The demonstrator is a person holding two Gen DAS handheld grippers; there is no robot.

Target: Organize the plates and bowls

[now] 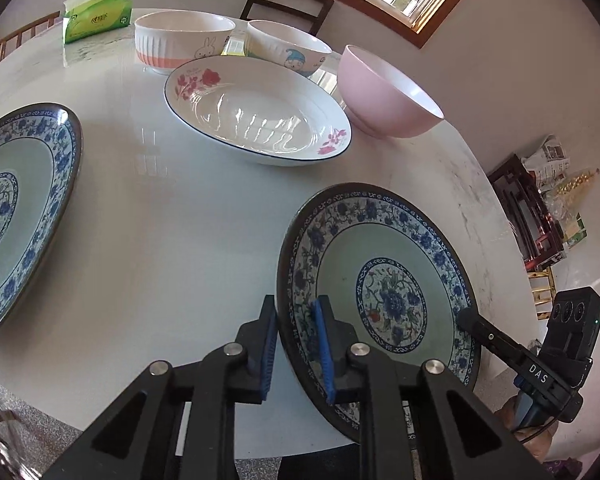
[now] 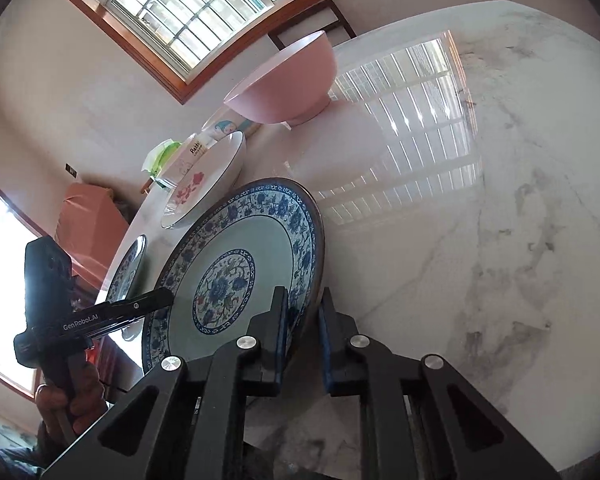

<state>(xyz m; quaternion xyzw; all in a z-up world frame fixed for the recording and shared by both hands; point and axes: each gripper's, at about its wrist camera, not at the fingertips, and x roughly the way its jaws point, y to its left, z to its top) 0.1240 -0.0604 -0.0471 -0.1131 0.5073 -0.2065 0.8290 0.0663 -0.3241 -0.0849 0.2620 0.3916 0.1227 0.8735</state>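
i have both the left gripper (image 1: 296,344) and right gripper (image 2: 303,340) clamped on opposite rims of the near blue plate (image 1: 384,292), whose twin plate (image 1: 20,208) lies well apart to its left.

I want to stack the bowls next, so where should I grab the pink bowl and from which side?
Grip the pink bowl by its thin rim, one finger inside and one outside, coming from above on the side nearest you. Its wall flares wide above a narrow foot, so the body is too broad to span; the rim stands open, with nothing inside.
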